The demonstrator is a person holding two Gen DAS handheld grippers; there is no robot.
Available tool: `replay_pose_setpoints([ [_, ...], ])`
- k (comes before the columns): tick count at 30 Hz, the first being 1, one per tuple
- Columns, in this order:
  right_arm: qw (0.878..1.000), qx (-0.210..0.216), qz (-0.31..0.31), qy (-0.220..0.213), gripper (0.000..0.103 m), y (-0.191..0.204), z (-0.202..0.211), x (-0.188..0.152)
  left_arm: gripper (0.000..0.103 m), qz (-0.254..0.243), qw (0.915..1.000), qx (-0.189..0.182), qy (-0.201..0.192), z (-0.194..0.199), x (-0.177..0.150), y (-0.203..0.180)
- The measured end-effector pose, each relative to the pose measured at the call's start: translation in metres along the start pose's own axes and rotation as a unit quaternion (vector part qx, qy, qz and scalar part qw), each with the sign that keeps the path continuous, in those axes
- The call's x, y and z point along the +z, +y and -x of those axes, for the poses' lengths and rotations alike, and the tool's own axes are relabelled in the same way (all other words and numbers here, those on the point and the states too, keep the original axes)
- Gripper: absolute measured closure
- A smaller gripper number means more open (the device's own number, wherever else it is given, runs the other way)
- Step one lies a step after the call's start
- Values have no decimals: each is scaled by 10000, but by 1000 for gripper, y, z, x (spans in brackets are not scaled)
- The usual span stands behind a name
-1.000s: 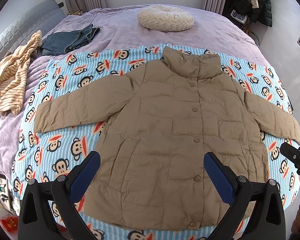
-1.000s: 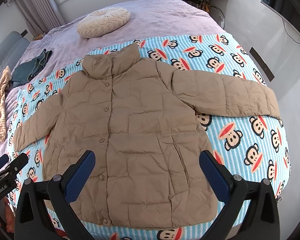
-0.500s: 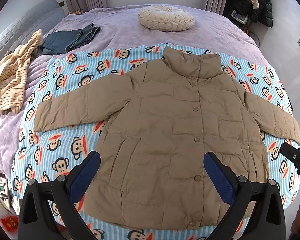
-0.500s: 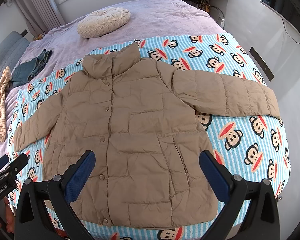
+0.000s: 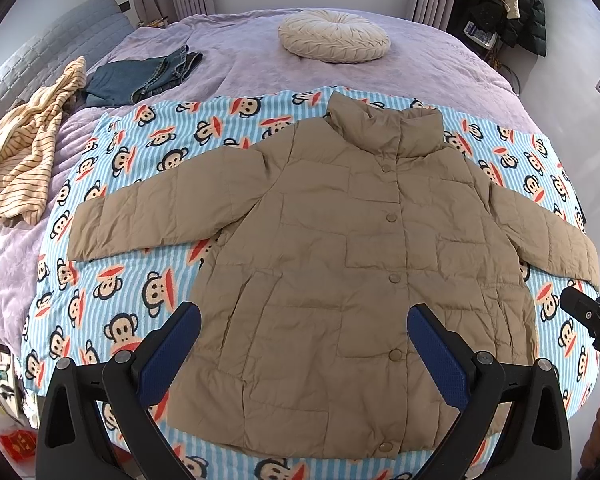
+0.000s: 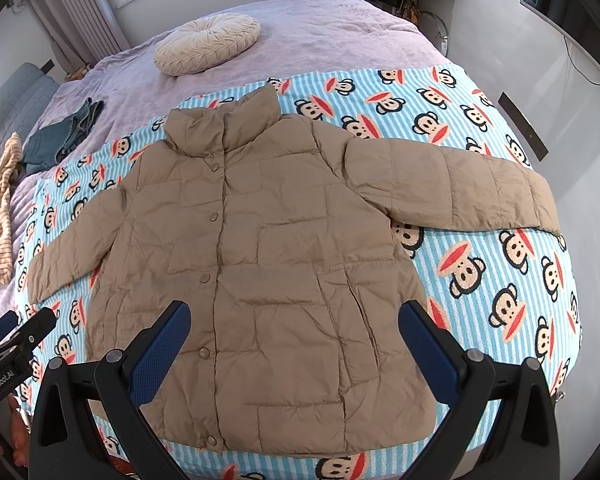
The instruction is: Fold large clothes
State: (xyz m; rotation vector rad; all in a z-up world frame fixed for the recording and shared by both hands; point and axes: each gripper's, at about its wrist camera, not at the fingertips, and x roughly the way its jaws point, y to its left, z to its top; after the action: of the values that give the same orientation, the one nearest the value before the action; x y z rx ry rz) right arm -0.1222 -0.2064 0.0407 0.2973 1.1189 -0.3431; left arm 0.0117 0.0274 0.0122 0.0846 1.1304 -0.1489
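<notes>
Across the bed's monkey-print blanket [image 5: 148,292] the tan puffer jacket [image 5: 340,264] lies flat, buttoned, sleeves spread ready for folding, while left gripper [image 5: 304,344] and right gripper [image 6: 296,340] hover above its hem, jaws apart, empty.

We find the left hand-held gripper [image 5: 304,344] with its blue-padded fingers [image 5: 172,350] spread wide, holding nothing. The right hand-held gripper [image 6: 296,340] likewise stands with fingers [image 6: 428,340] wide apart and empty. Each tool's black tip shows at the frame edge of the other's view.
</notes>
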Motion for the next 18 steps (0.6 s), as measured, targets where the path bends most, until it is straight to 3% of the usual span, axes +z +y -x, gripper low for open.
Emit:
replay_pose_setpoints([
  [18,10000,-2,-1,16,0,2,0,1,0,0,10000,-7,5,0,0,0],
])
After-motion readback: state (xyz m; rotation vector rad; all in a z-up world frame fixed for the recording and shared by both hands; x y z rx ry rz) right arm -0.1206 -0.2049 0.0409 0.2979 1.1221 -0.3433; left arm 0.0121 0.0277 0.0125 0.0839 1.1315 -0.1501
